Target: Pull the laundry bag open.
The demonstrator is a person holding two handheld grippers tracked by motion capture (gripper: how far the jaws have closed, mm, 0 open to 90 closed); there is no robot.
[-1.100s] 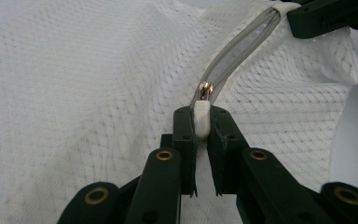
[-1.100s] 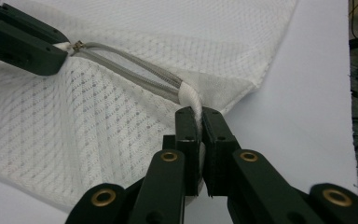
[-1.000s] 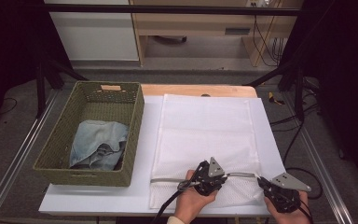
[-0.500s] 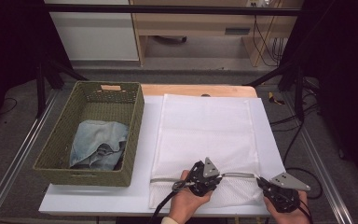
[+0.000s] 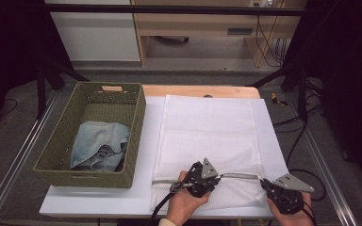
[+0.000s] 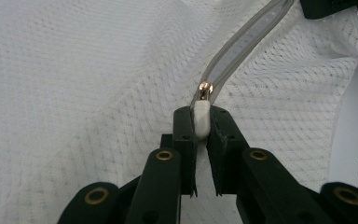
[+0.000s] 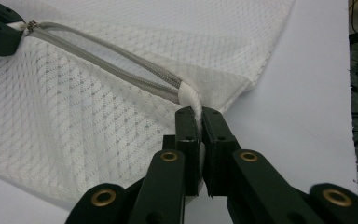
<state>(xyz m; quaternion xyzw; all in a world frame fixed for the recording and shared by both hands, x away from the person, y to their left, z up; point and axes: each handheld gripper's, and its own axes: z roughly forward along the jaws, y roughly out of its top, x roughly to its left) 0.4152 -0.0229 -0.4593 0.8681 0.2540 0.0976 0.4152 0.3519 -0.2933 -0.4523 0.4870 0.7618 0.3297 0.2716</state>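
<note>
Pinching the zipper pull [image 6: 202, 119] with left gripper [image 6: 202, 122], right gripper [image 7: 199, 116] clamped on mesh bag [image 7: 121, 46] corner

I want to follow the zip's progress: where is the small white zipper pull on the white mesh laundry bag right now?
The white zipper pull sits pinched in the left gripper, partway along the grey zipper at the white mesh laundry bag's near edge, left of the right gripper.

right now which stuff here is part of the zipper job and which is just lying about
In the job:
- white mesh bag
- its zipper pull, pinched by the left tongs
- bag corner, pinched by the right tongs

Lying about:
- wicker basket
- denim inside it
</note>
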